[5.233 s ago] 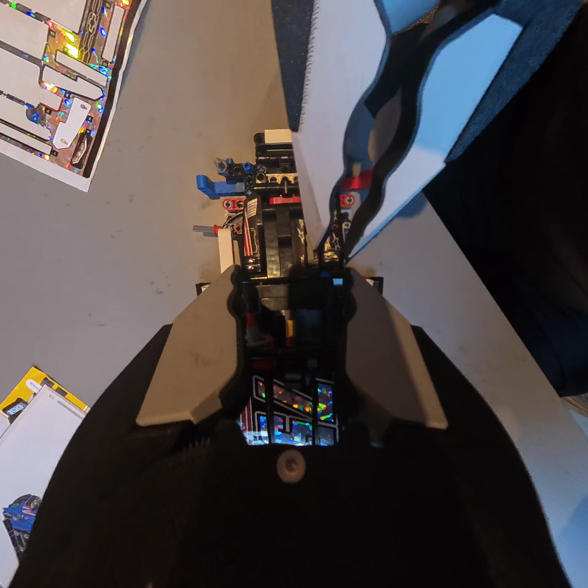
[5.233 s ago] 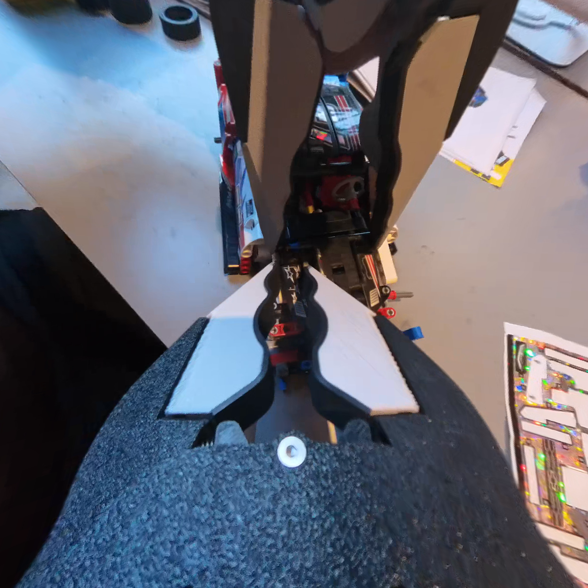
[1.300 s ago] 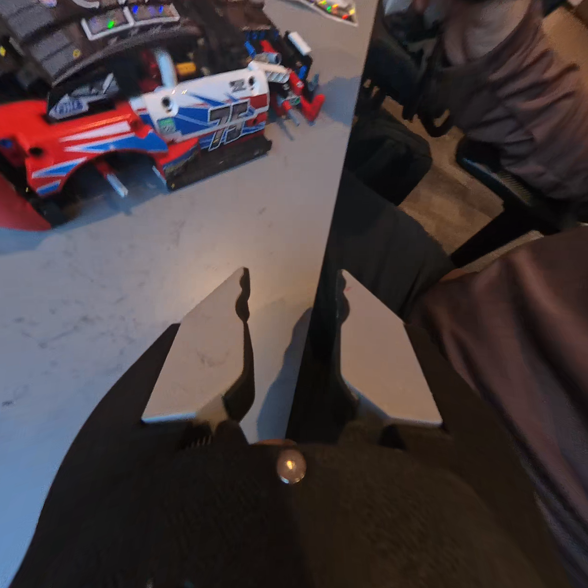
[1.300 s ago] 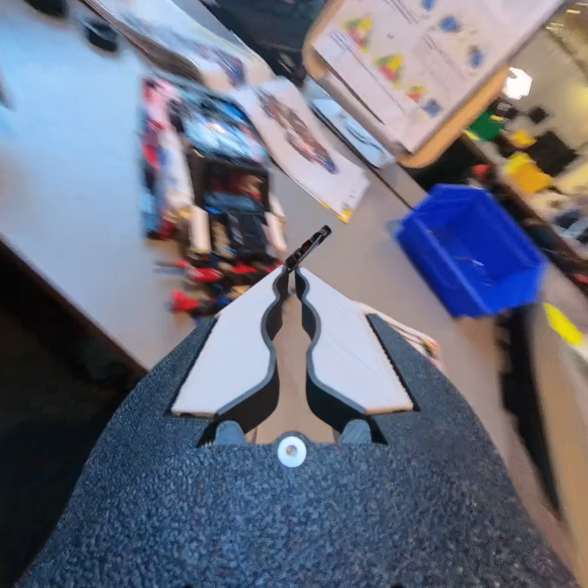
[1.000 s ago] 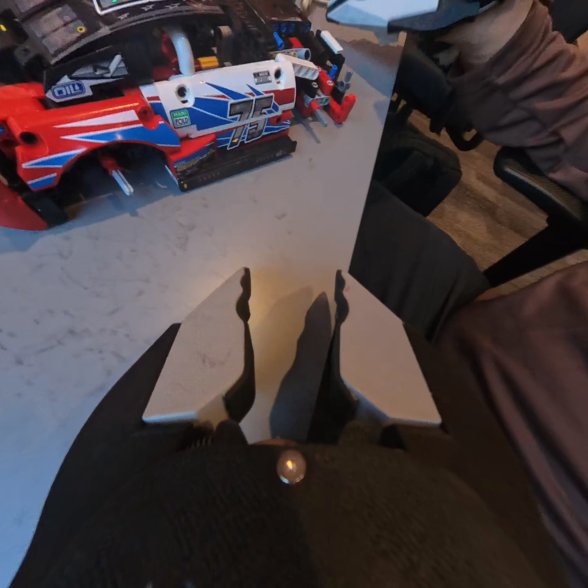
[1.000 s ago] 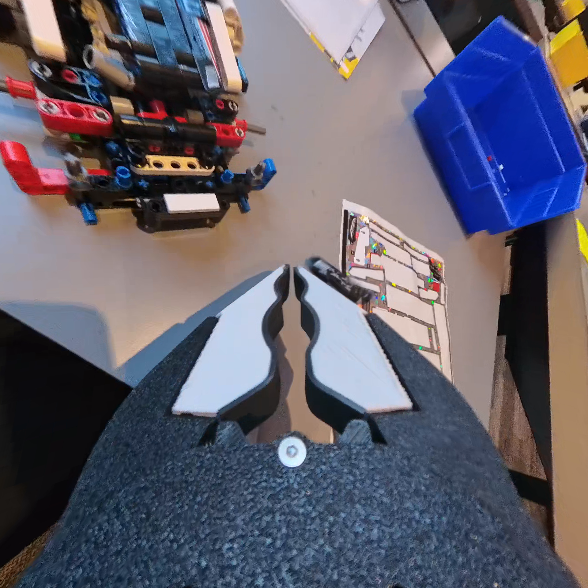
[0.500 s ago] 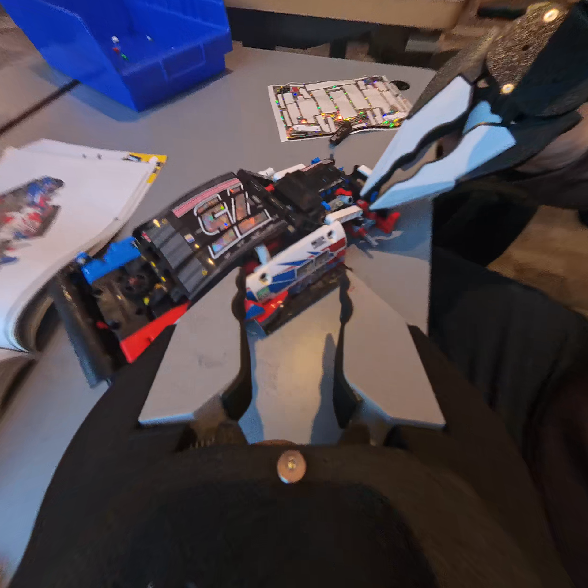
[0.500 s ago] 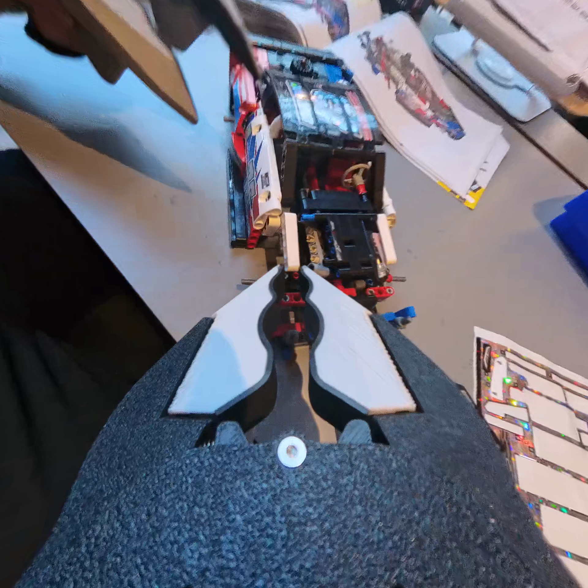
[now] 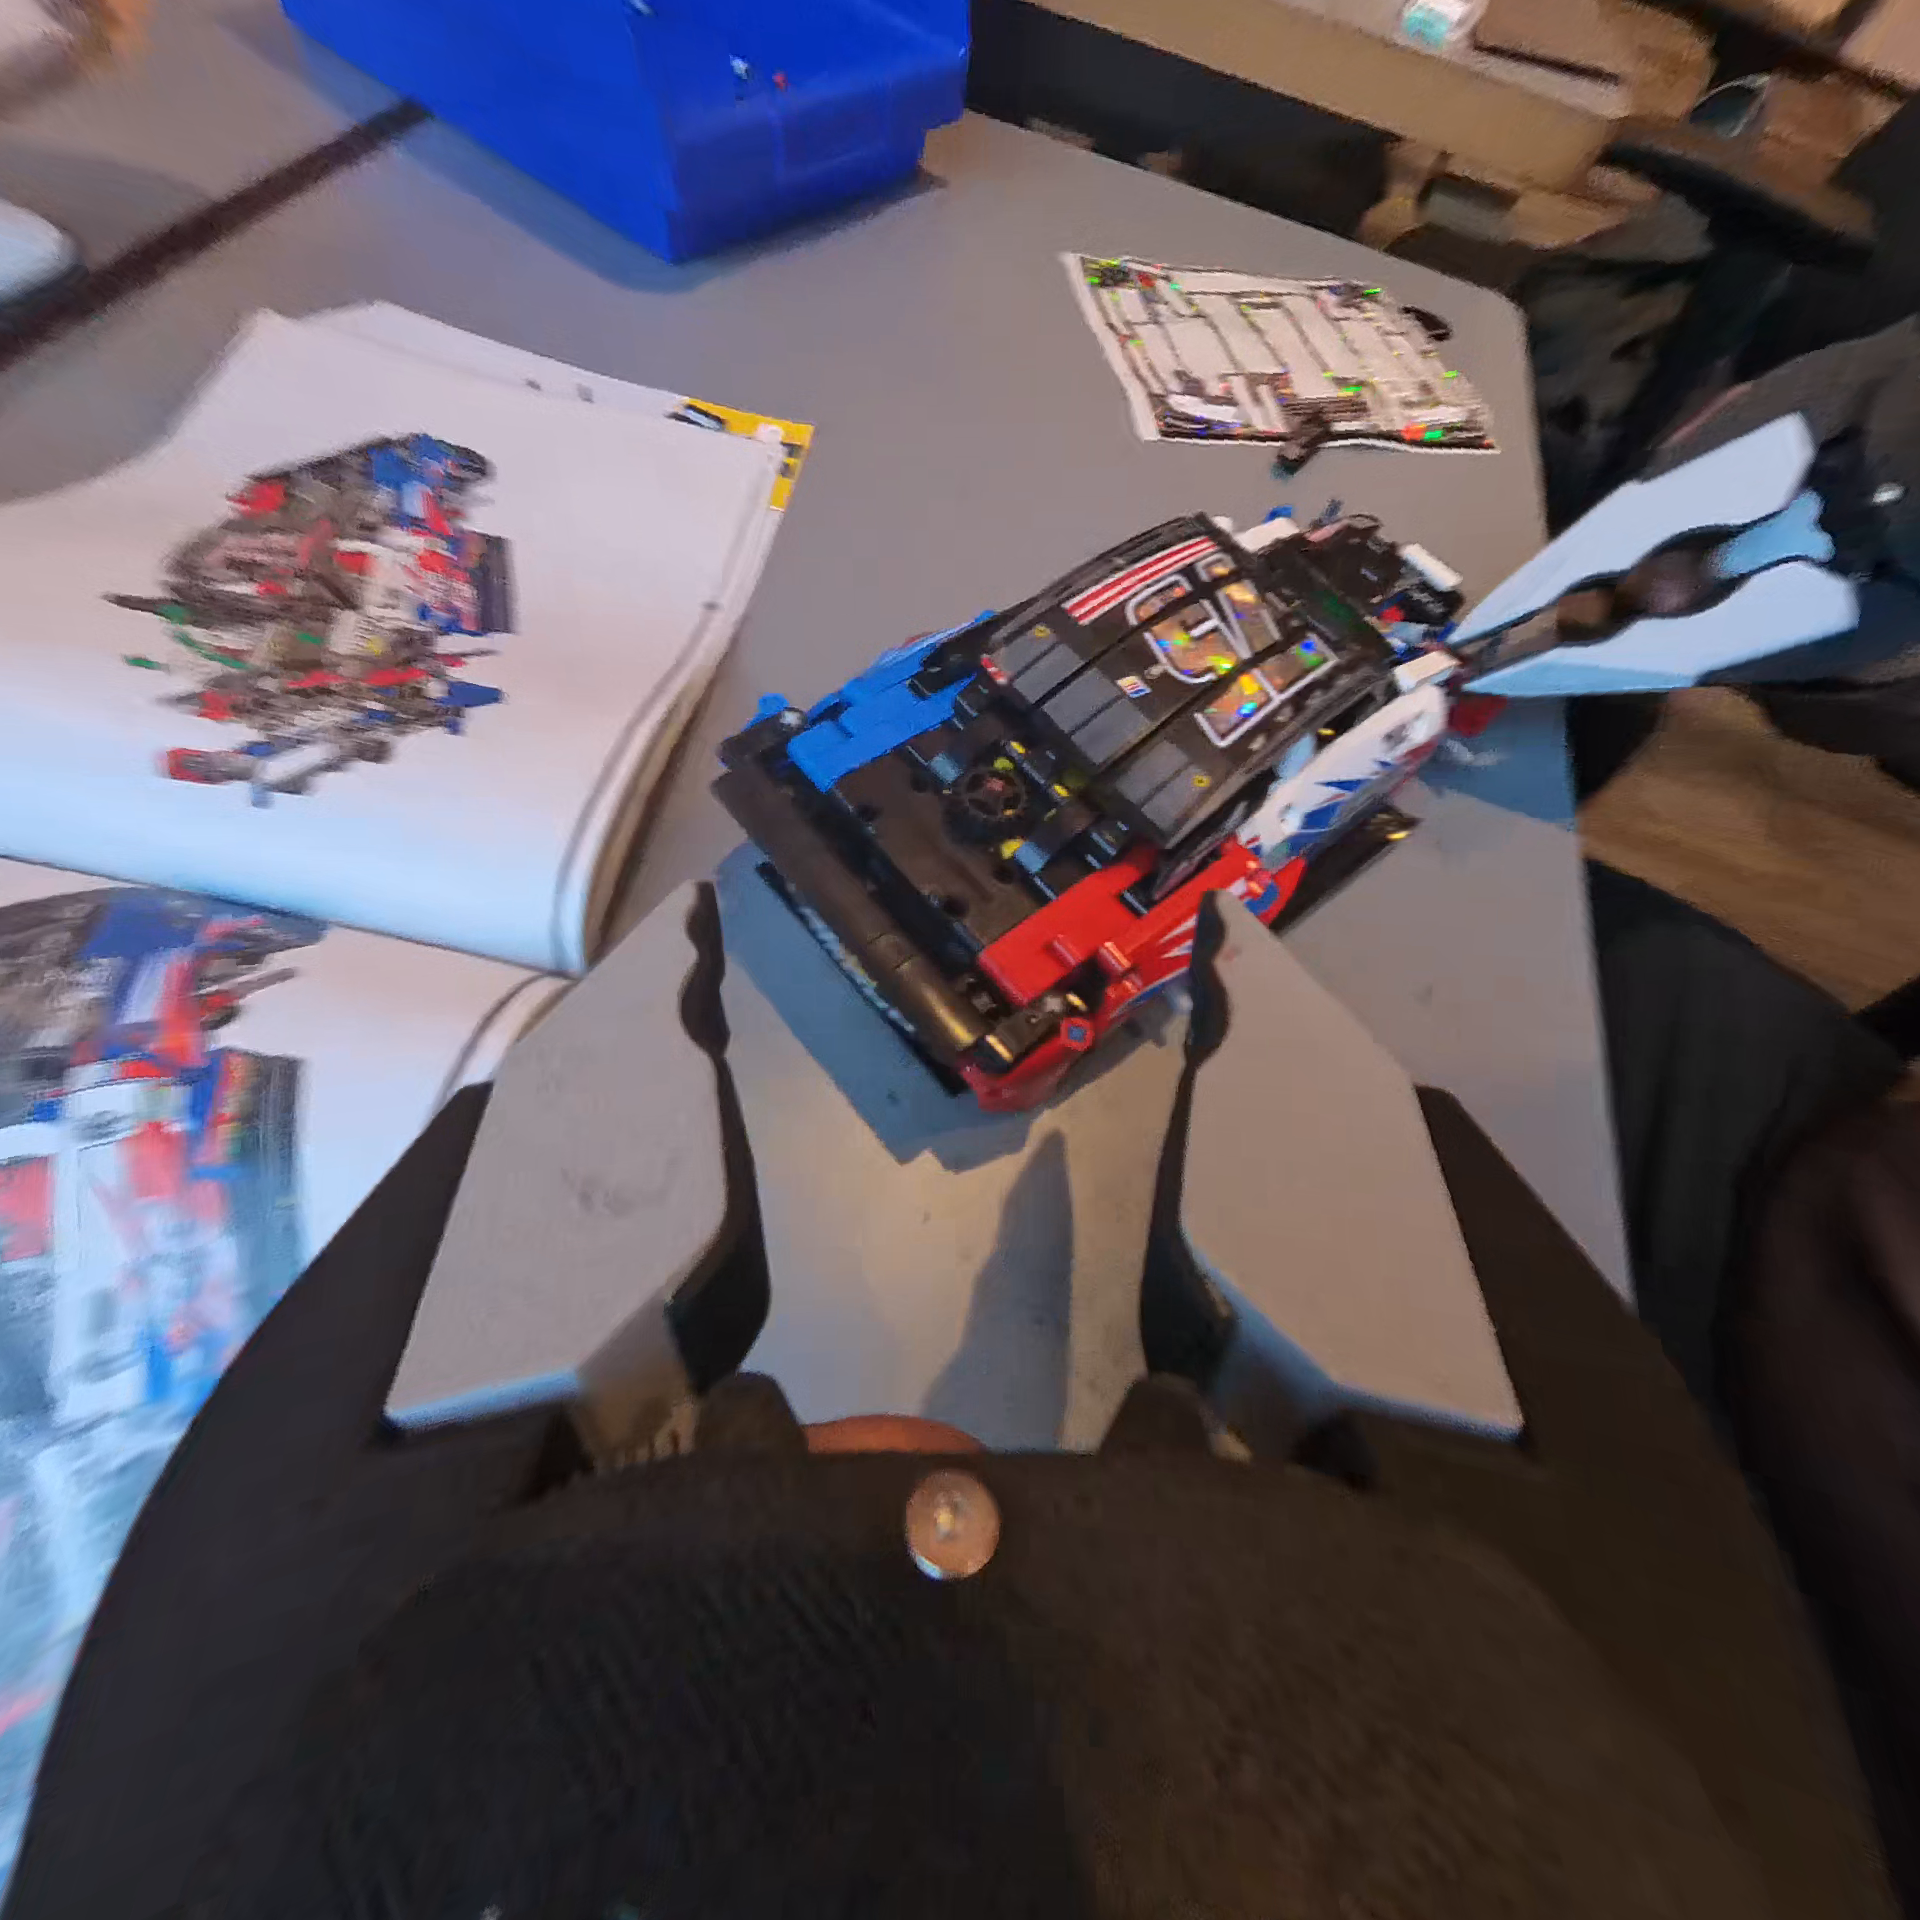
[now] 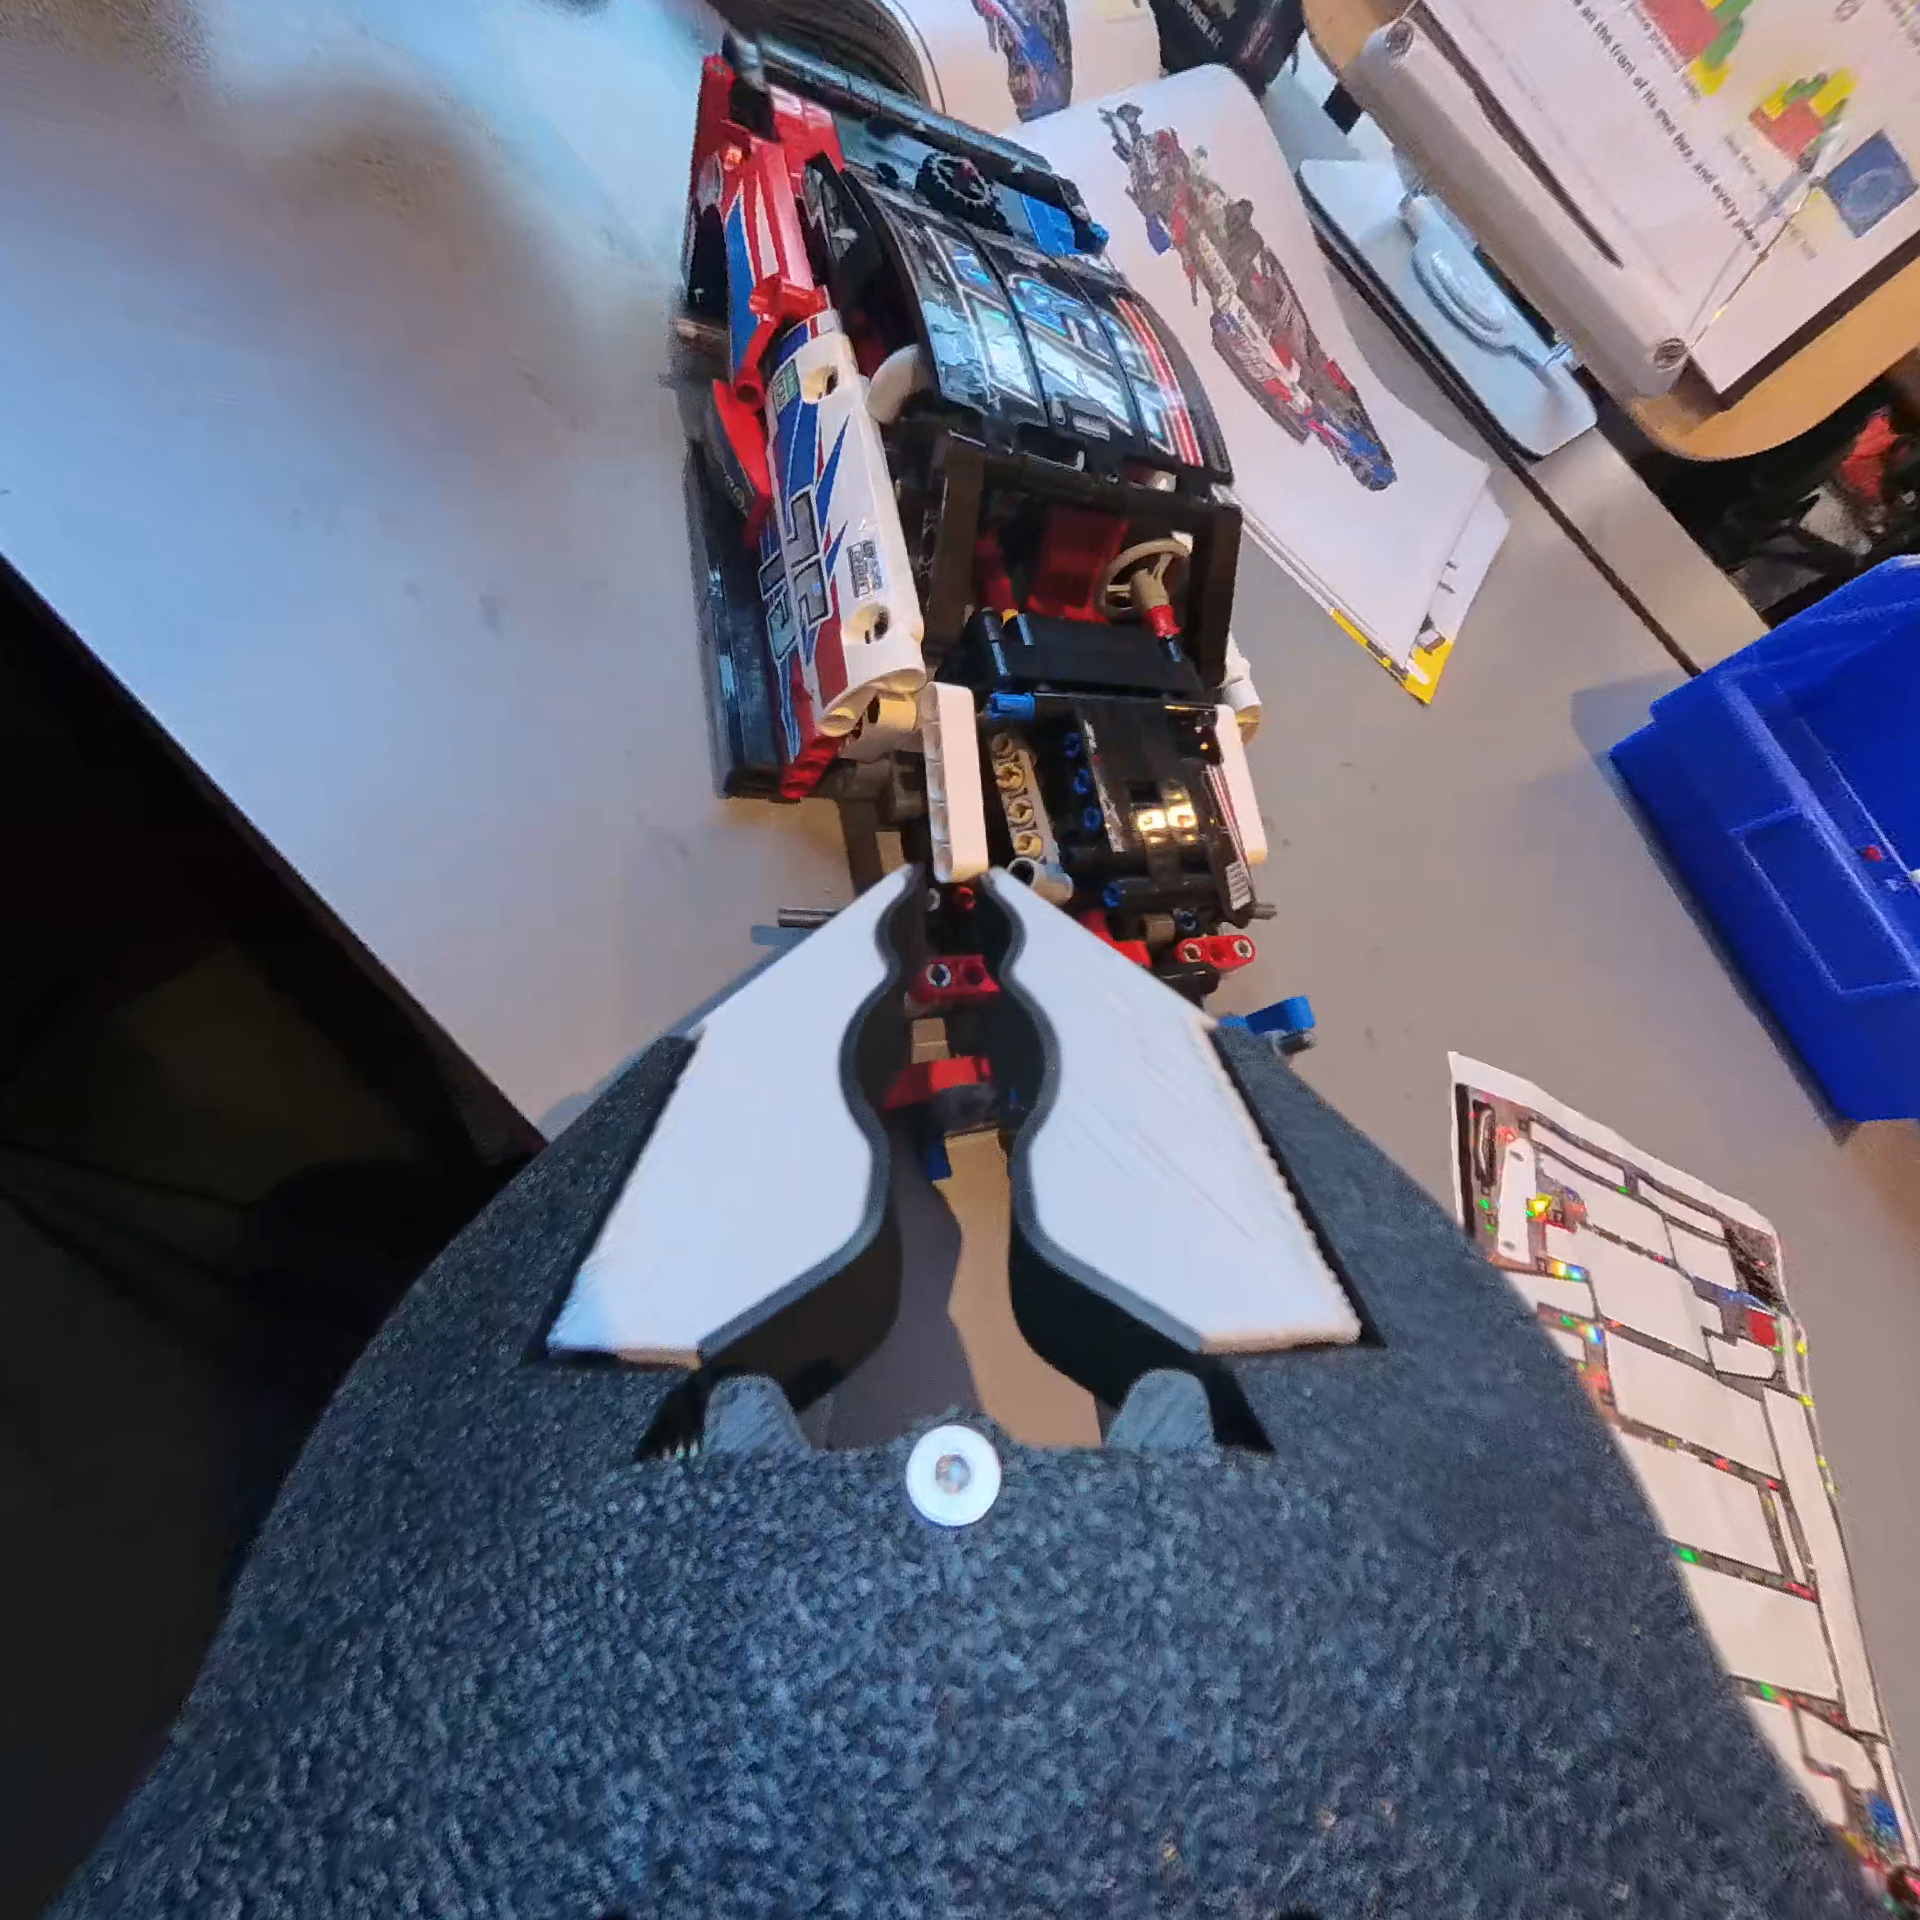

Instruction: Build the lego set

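Half a second before, the left gripper (image 9: 951,935) had been narrower; now its jaws stood wide apart, empty, just short of the red rear corner of the lego car (image 9: 1091,769) on the grey table (image 9: 966,353). The right gripper (image 10: 954,883) had closed in on the car's open front end, its tips nearly together around a small red piece (image 10: 958,975); whether it gripped was unclear. Beyond the car stood a blue bin (image 9: 665,114), contents mere specks. Sticker sheet (image 10: 1662,1403) and instruction booklet (image 9: 395,623) lay beside the car, and the car's side carried number decals.

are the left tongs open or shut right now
Open: the left tongs show a wide gap between the grey fingers, with bare grey table between, gripping nothing.
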`<state>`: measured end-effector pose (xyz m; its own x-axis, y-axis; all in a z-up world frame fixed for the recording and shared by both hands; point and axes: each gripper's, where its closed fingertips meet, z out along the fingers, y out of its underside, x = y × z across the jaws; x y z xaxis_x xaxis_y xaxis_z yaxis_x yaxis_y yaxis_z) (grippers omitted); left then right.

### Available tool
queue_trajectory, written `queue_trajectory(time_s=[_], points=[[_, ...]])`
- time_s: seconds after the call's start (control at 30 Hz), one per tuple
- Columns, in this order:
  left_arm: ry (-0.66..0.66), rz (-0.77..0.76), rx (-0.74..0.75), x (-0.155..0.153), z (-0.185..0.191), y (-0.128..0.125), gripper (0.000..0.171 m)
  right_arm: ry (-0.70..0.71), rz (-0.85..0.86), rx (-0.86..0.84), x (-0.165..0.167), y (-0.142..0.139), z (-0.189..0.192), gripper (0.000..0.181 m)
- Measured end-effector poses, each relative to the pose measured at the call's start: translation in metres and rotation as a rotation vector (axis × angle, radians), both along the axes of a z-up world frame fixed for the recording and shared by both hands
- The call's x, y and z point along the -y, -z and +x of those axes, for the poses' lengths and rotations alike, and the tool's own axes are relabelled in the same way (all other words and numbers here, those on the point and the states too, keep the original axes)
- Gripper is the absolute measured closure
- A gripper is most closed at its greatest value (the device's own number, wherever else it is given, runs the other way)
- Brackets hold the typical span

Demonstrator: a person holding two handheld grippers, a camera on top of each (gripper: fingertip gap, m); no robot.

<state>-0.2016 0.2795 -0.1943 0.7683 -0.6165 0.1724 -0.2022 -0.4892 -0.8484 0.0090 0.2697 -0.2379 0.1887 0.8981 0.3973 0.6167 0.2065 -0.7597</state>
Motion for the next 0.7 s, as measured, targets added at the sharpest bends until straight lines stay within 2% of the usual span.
queue_trajectory(time_s=[0.1, 0.2, 0.23, 0.5, 0.7], points=[[0.051, -0.103, 0.005, 0.001, 0.012, 0.024, 0.082, 0.006, -0.027, -0.012, 0.000, 0.000, -0.001, 0.174], [0.100, -0.137, -0.046, 0.004, 0.022, 0.048, 0.089, 0.010, -0.009, -0.007, -0.002, 0.000, -0.001, 0.175], [0.111, -0.138, -0.041, 0.005, 0.027, 0.052, 0.085, 0.010, -0.002, -0.002, -0.003, 0.001, -0.001, 0.176], [0.072, -0.063, -0.125, 0.000, 0.031, 0.061, 0.076, -0.022, 0.043, 0.079, -0.004, 0.004, -0.004, 0.176], [0.036, -0.065, -0.136, 0.000, 0.032, 0.063, 0.074, -0.101, 0.202, 0.227, -0.001, 0.004, -0.006, 0.177]])
